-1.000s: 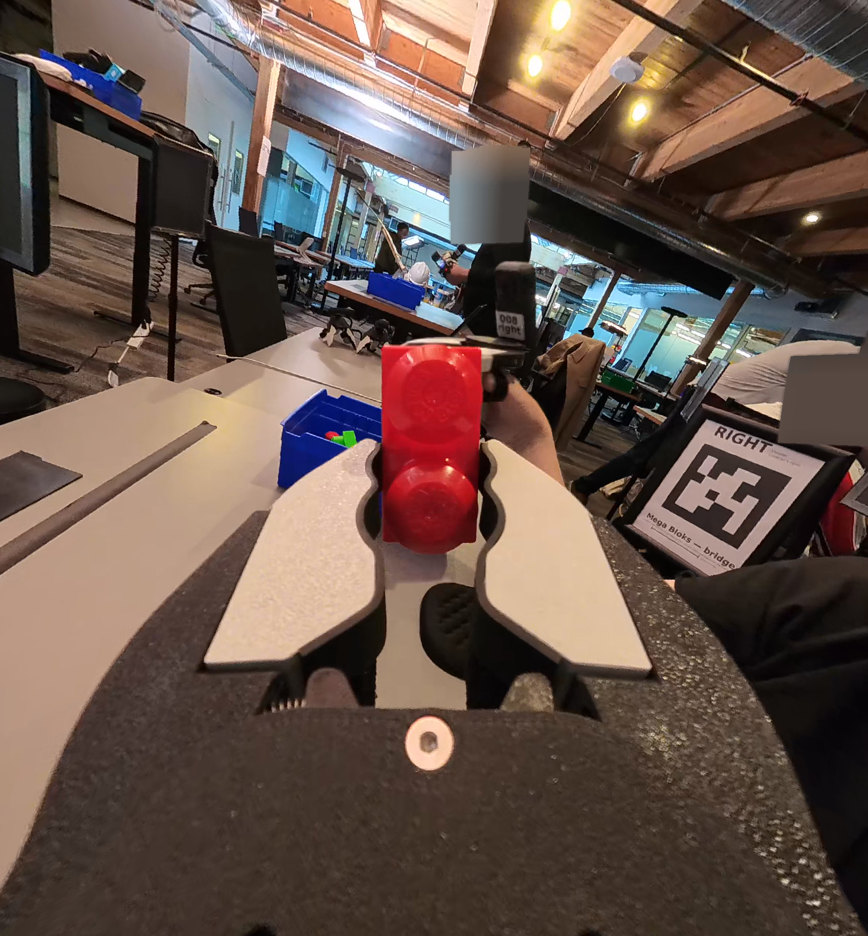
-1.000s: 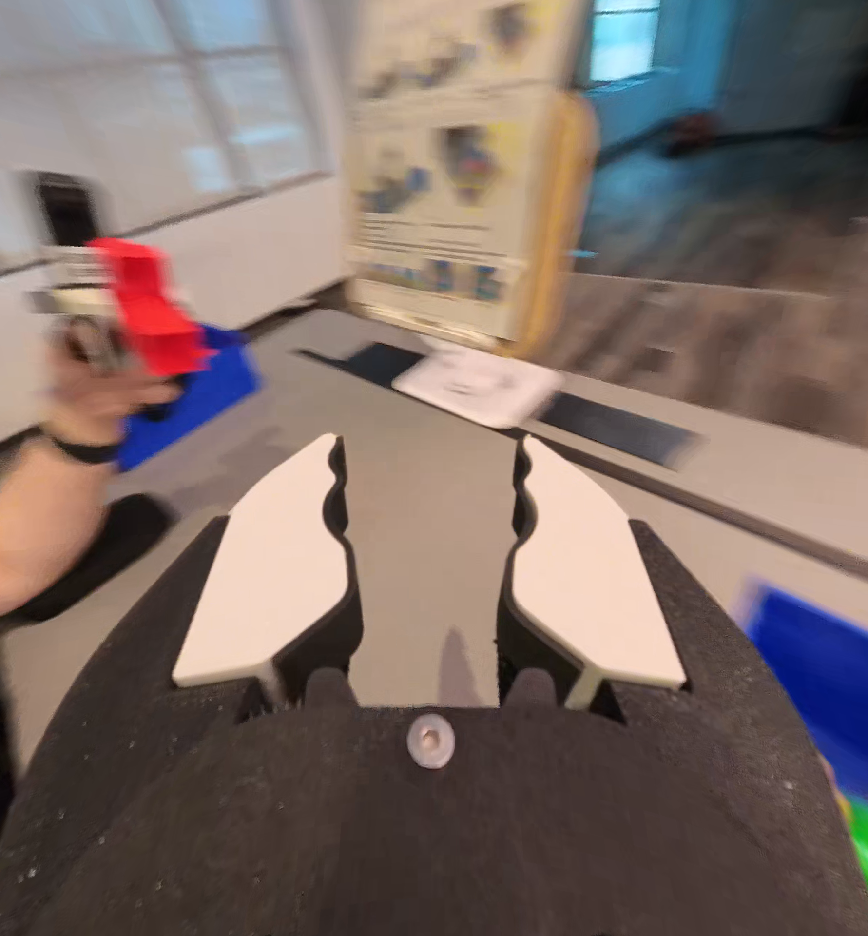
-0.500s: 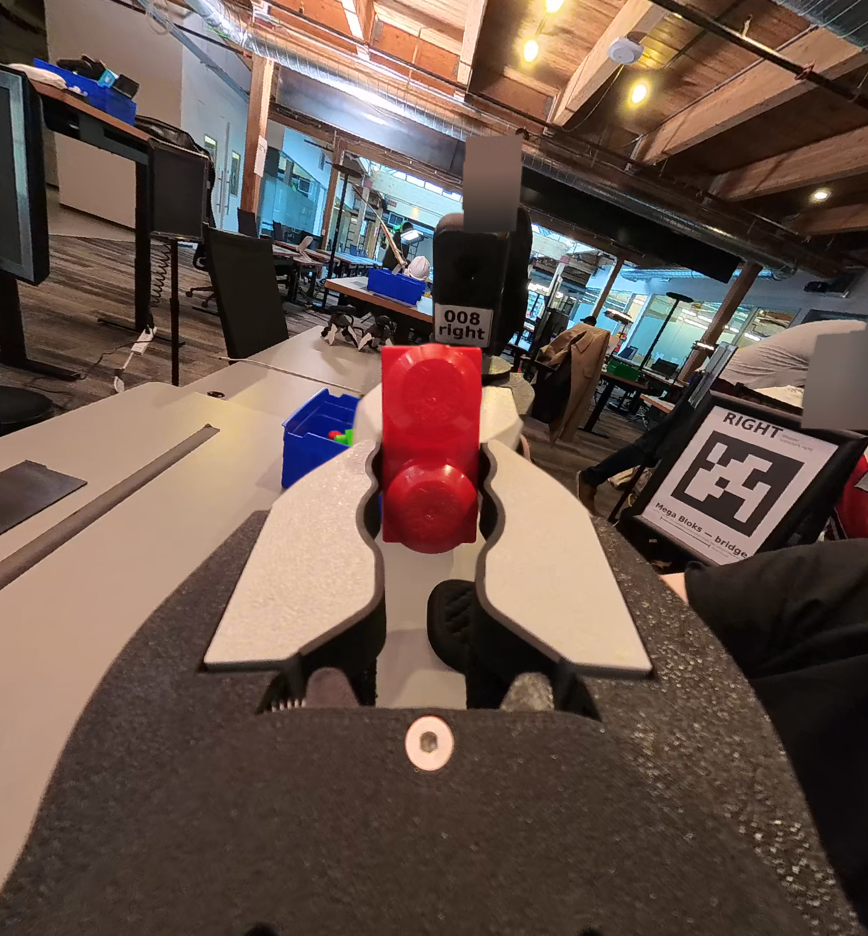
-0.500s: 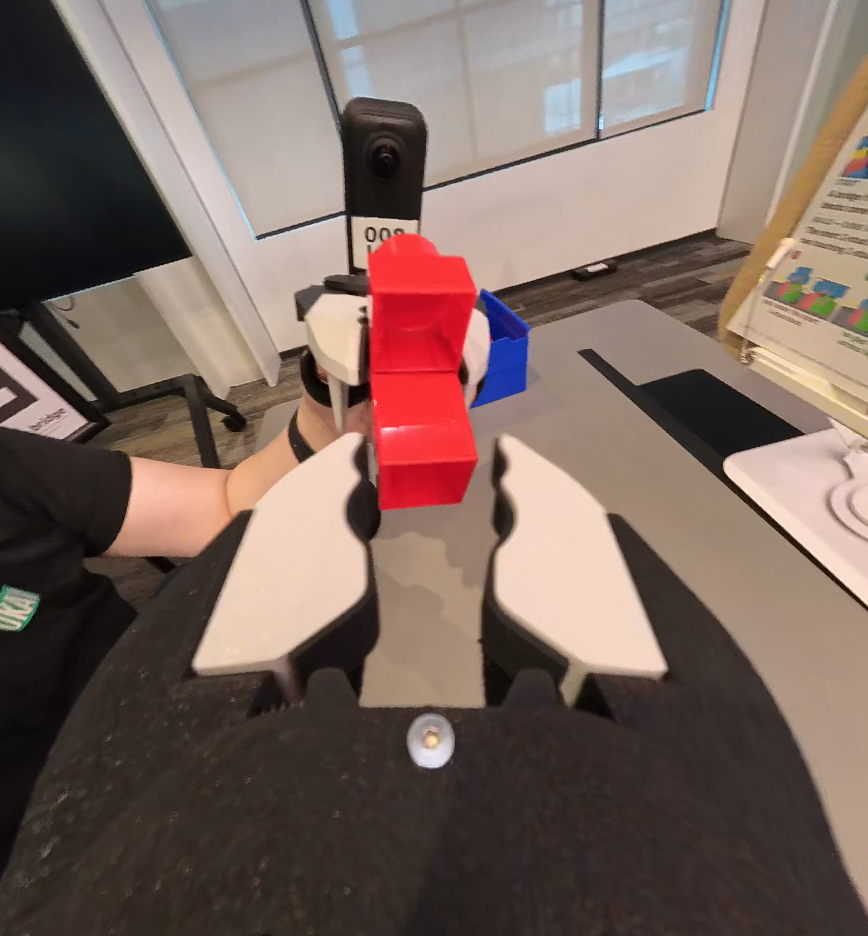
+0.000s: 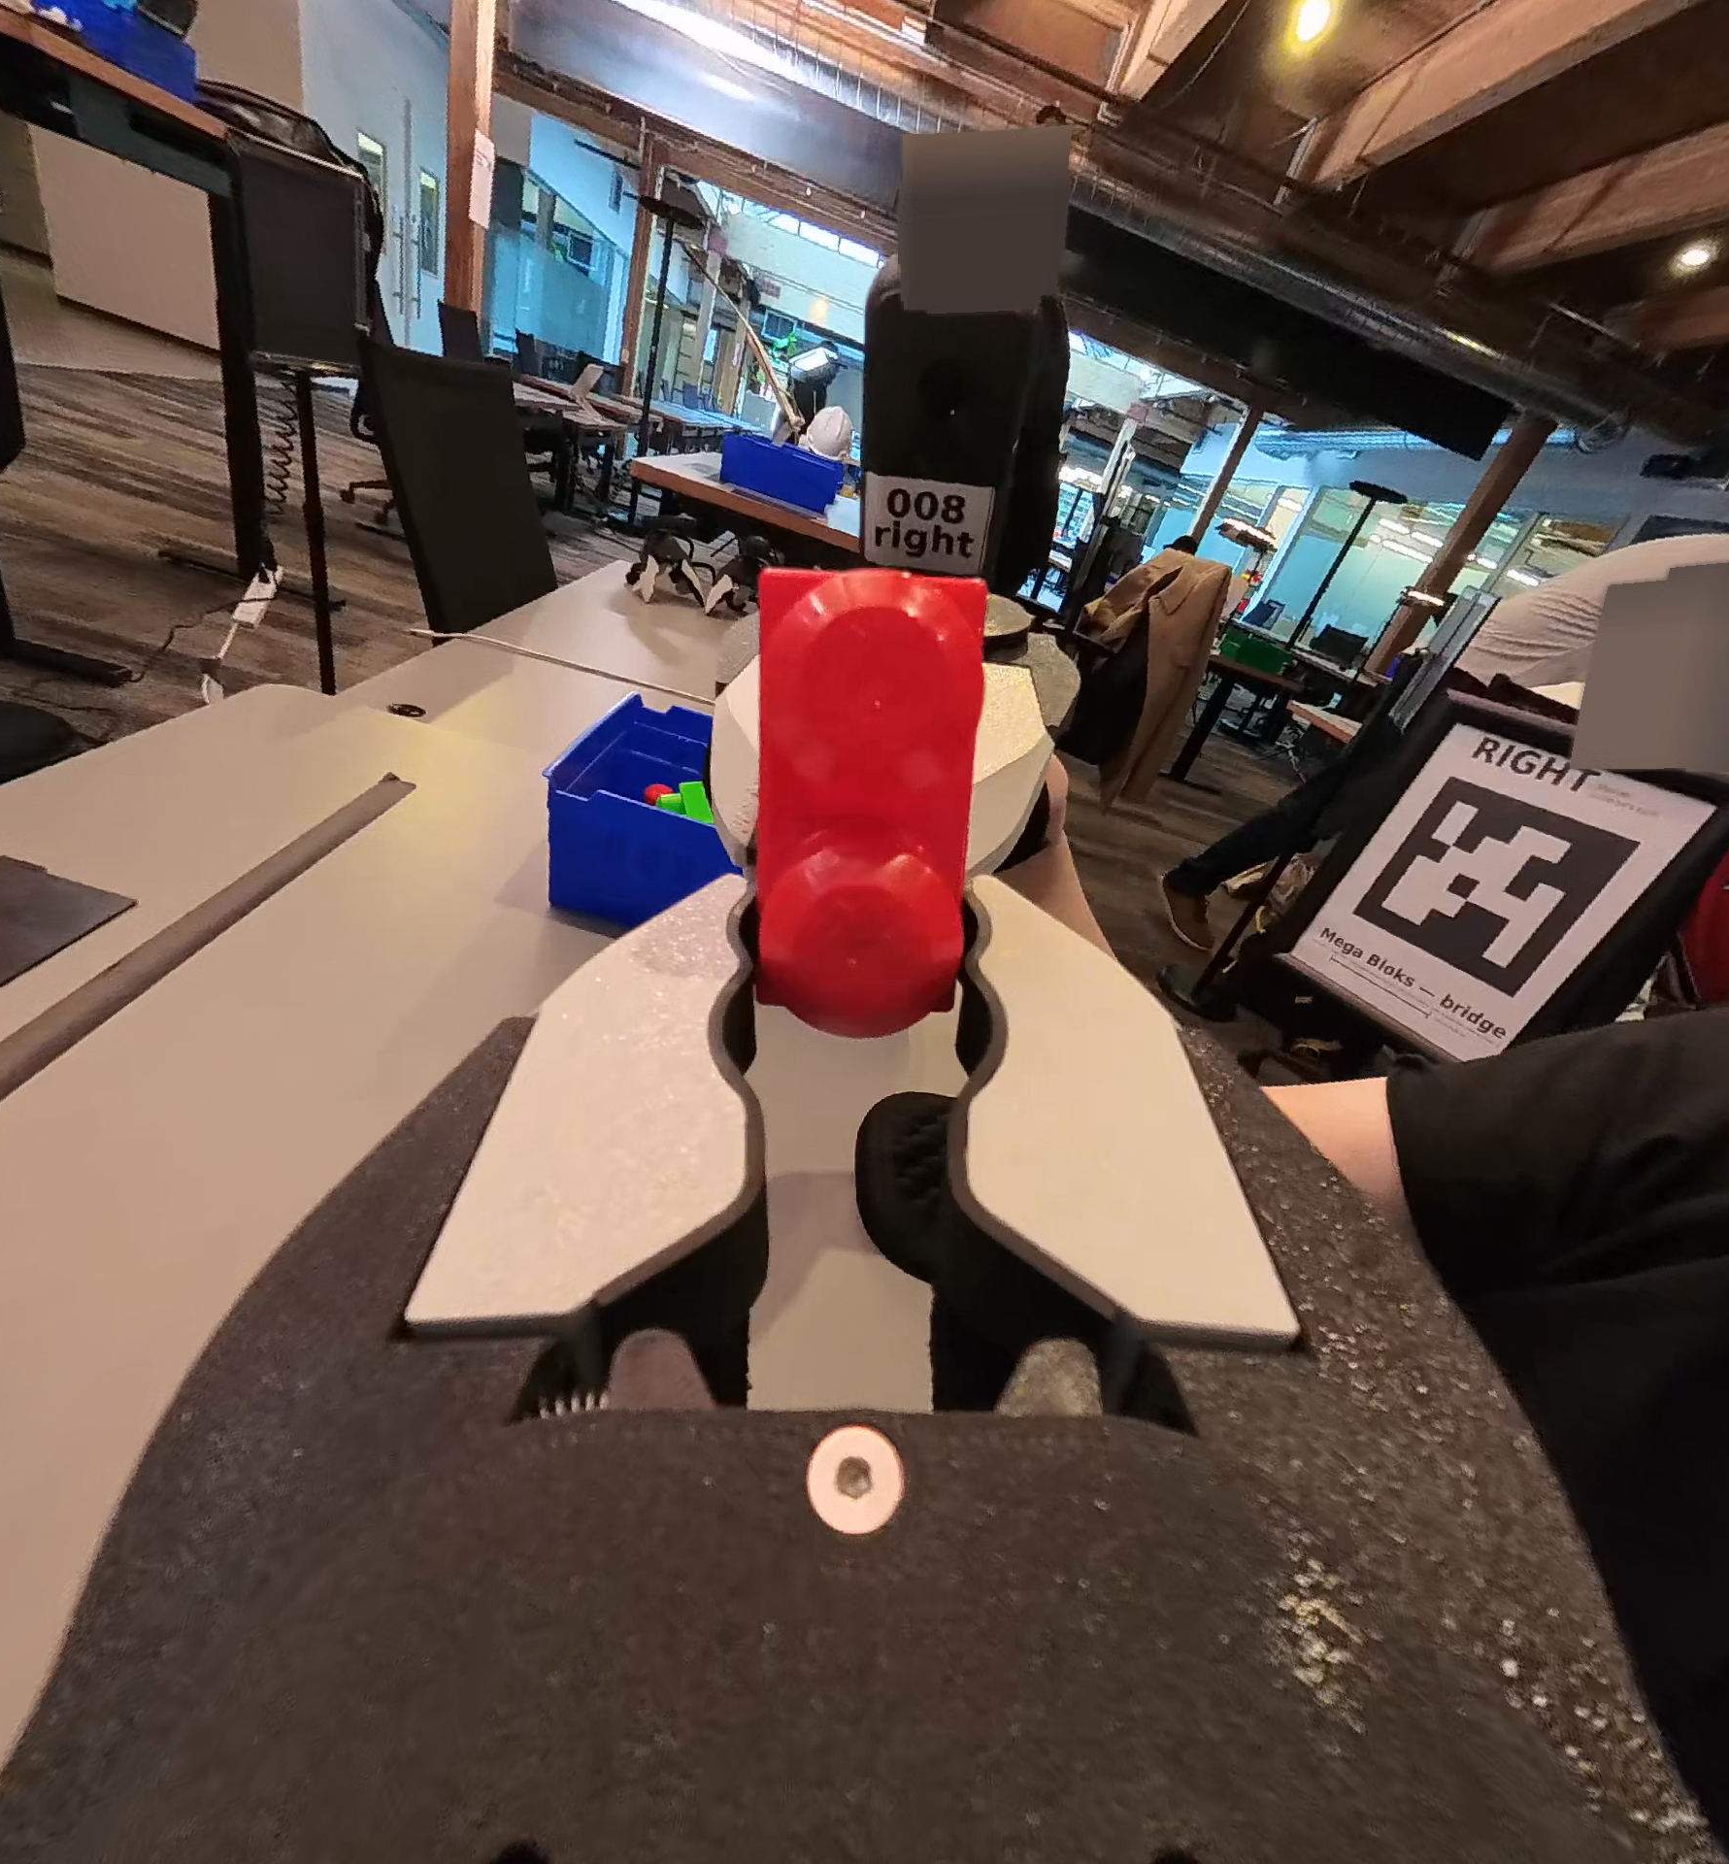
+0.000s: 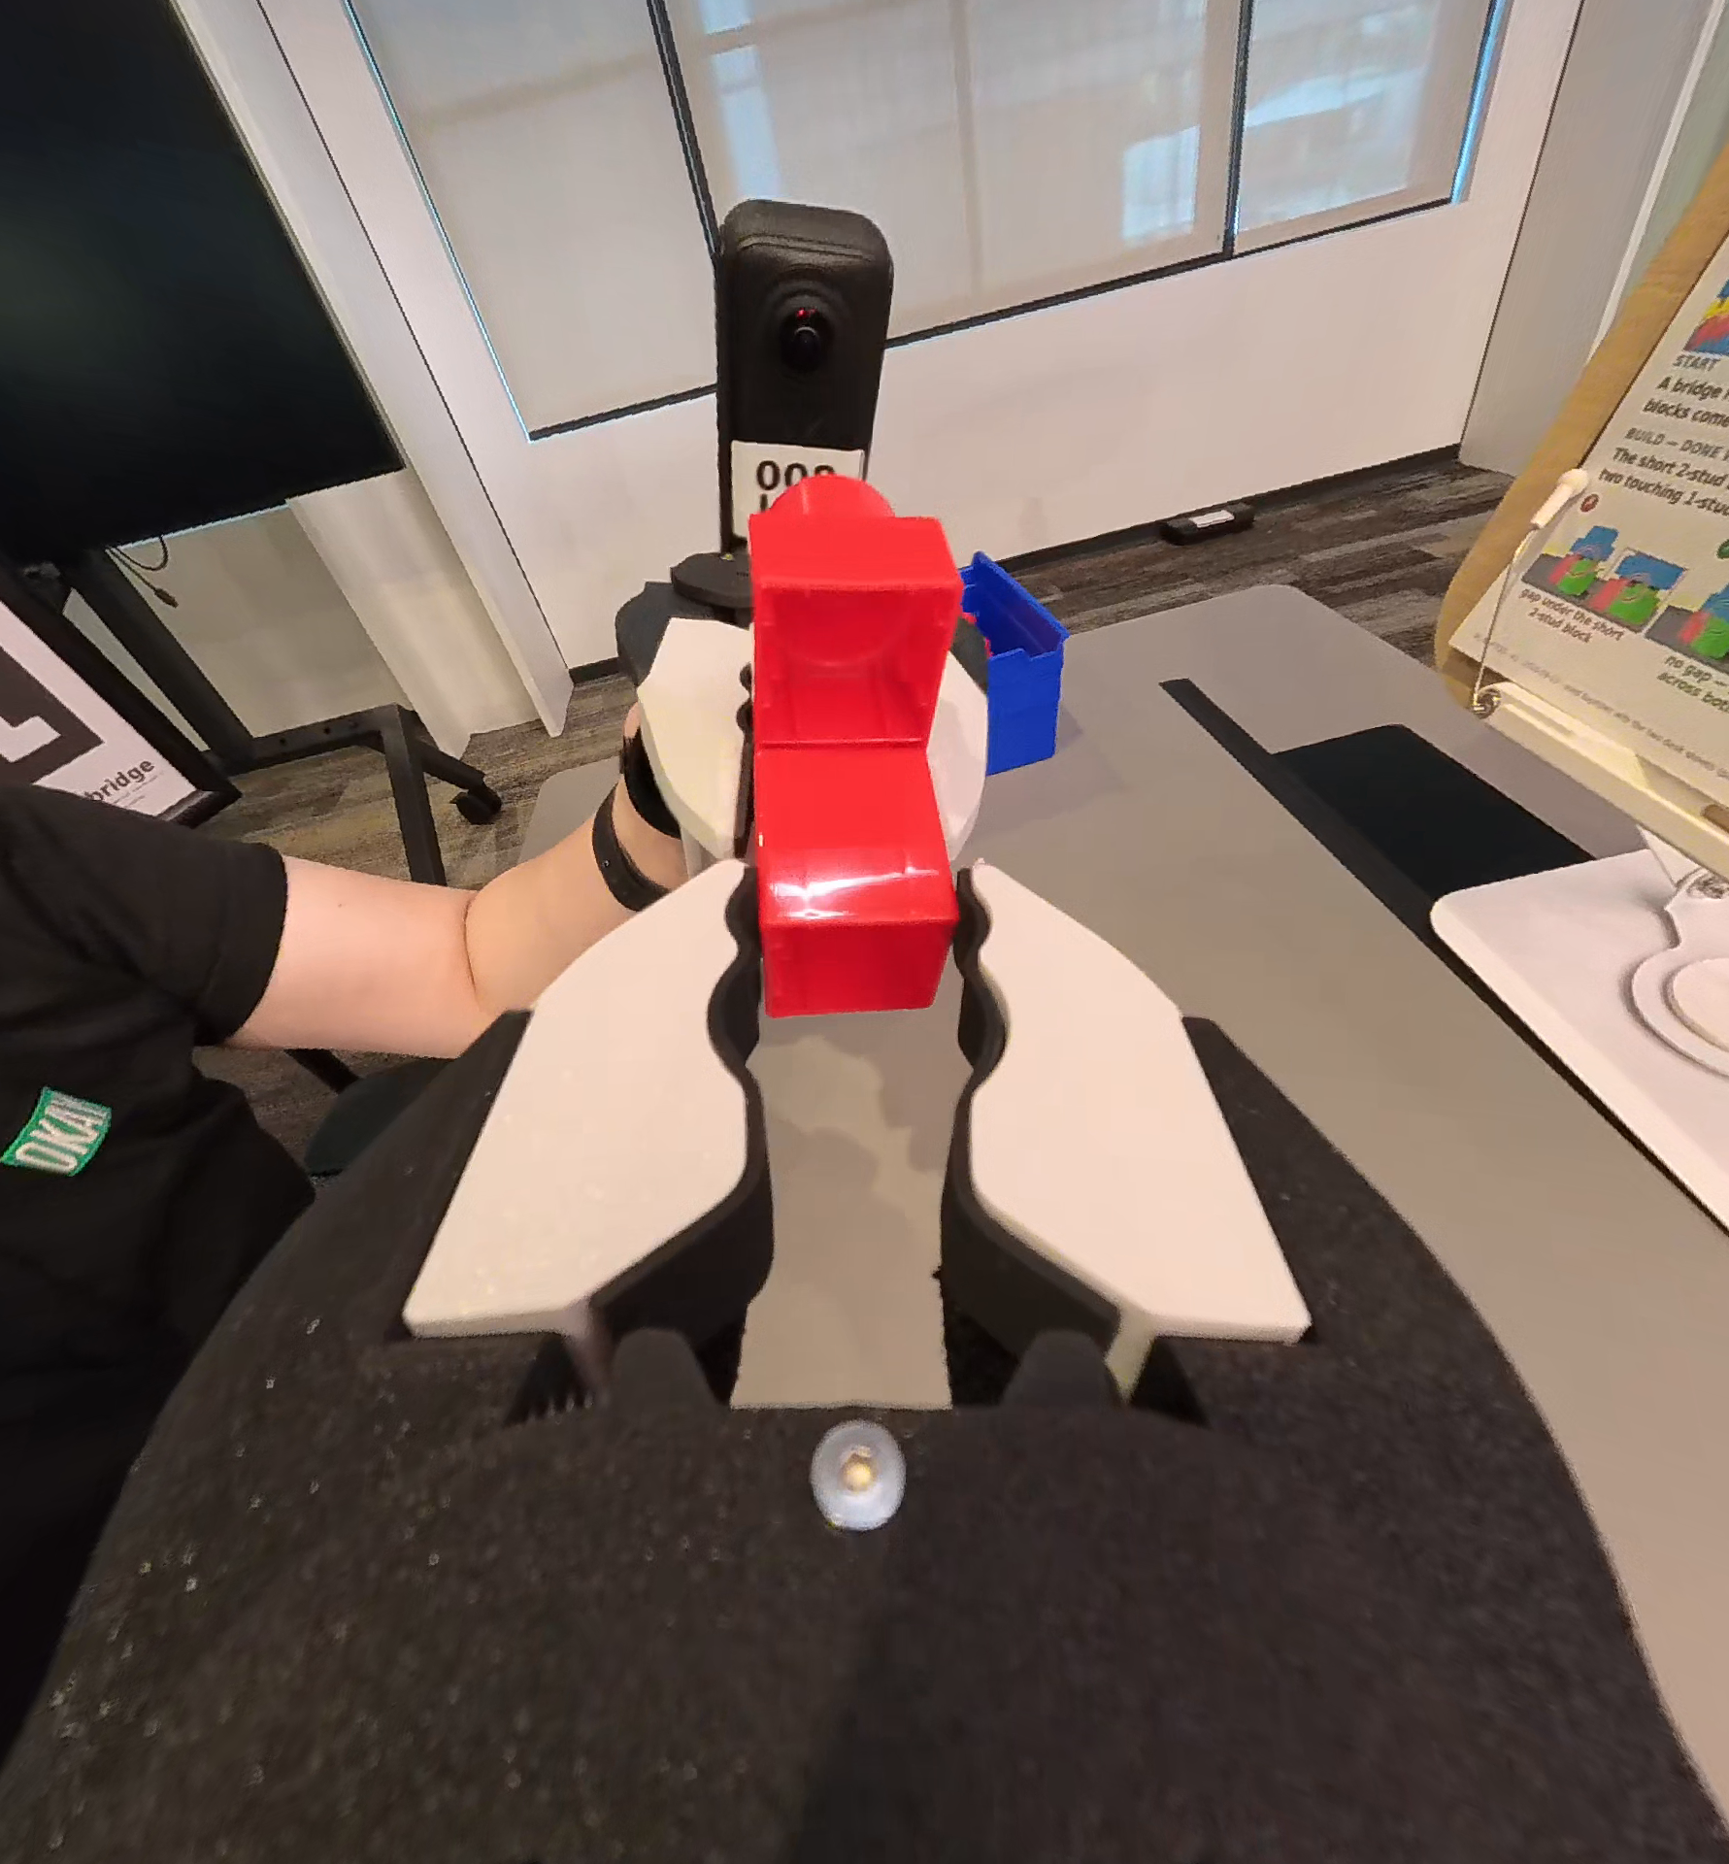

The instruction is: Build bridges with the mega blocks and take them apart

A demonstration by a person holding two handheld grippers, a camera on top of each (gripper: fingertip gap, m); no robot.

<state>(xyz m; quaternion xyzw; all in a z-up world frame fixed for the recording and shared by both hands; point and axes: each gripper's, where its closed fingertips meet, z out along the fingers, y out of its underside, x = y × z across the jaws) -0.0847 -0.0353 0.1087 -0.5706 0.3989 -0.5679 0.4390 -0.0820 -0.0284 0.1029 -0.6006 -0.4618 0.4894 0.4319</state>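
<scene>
Two grippers, left gripper point(image 5: 855, 933) and right gripper point(image 6: 855, 933), around red block point(image 5: 865, 797), blue bin point(image 5: 618, 827) behind.

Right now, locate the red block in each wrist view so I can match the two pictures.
Left wrist view: the red block is at centre, studs facing the camera, its lower end between the left gripper fingers.
Right wrist view: centre again, hollow underside showing, its near end between the right gripper fingers.
Shared landmark: the blue bin on the grey table behind the block.

An open-plan office or lab: rows of desks point(image 5: 739, 494), office chairs point(image 5: 457, 474), exposed timber ceiling beams point(image 5: 1506, 111).
</scene>
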